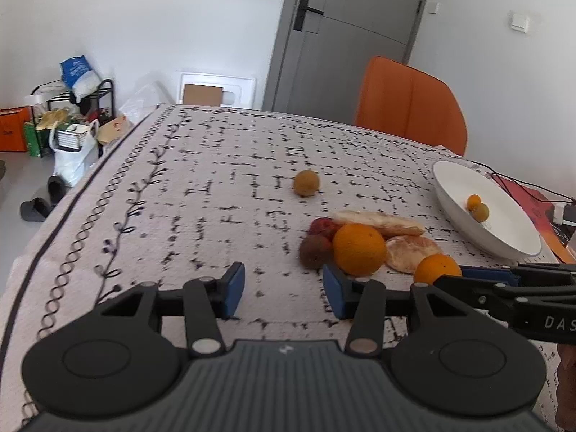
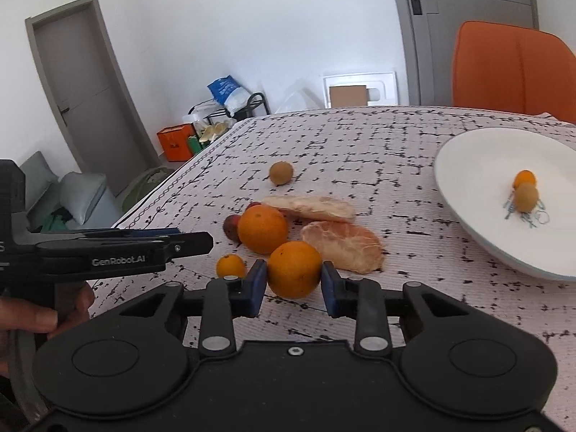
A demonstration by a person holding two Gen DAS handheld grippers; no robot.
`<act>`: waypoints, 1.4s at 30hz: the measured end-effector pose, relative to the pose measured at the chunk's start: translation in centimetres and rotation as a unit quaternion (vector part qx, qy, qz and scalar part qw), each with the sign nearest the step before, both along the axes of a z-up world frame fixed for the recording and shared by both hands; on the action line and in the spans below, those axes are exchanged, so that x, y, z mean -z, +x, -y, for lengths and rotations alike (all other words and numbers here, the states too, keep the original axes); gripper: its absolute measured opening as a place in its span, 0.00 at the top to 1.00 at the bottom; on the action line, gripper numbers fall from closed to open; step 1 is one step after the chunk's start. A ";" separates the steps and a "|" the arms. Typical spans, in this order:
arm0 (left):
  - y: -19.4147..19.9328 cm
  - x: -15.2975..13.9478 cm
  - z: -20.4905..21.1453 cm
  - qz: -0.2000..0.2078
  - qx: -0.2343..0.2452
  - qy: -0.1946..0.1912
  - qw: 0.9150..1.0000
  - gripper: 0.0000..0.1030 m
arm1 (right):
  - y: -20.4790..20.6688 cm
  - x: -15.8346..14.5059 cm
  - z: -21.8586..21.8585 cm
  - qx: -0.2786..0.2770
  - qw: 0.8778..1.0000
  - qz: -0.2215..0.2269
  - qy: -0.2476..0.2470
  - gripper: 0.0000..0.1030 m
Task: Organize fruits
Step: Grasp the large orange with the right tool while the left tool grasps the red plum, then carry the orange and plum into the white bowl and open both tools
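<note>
Right wrist view: left tongs [image 2: 194, 239] hide a small orange's [image 2: 230, 266] top.

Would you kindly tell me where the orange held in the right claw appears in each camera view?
Left wrist view: the orange sits low right, partly hidden behind the right claw's black body, just right of the bigger orange.
Right wrist view: it sits low centre, gripped between the right claw's blue pads.
Shared landmark: the white bowl, at the right in both.
</note>
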State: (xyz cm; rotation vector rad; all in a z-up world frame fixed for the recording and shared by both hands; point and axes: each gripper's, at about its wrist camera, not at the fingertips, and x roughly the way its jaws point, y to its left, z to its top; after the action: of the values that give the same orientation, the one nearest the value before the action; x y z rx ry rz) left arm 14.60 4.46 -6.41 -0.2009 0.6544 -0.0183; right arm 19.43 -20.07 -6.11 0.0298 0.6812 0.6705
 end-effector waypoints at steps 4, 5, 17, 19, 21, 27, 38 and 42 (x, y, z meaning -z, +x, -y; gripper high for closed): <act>0.9 0.2 0.6 0.000 0.005 0.010 1.000 0.57 | 0.1 0.0 1.1 0.017 1.000 0.000 0.002 0.70; 1.1 0.2 0.7 -0.001 0.007 0.009 1.000 0.59 | 0.1 0.1 1.4 0.021 1.000 0.000 0.003 0.70; 2.8 0.8 1.5 -0.001 0.008 0.027 1.000 0.63 | 0.2 0.7 3.0 0.048 0.999 -0.010 -0.002 0.70; 2.9 0.8 1.6 0.001 0.012 0.031 0.999 0.74 | 0.2 0.9 2.9 0.047 0.999 -0.013 -0.003 0.70; 2.9 0.9 1.6 -0.001 0.013 0.028 1.000 0.79 | 0.2 1.1 2.8 0.047 0.999 -0.014 -0.004 0.70; 2.3 0.7 1.5 0.001 0.017 0.026 1.000 0.79 | 0.4 1.1 2.5 0.046 0.999 -0.014 -0.002 0.65; 1.0 0.2 1.0 0.003 0.007 0.019 1.000 0.79 | 0.6 1.7 1.8 0.039 0.999 -0.019 -0.004 0.63; 0.5 0.0 1.1 0.005 0.007 0.016 1.000 0.79 | 0.6 1.6 1.9 0.040 0.999 -0.016 -0.002 0.68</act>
State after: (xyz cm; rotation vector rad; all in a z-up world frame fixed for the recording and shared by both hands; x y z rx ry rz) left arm 15.12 3.32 -6.41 -0.1651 0.6462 -0.0218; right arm 20.05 -22.00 -7.70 0.0638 0.7090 0.5917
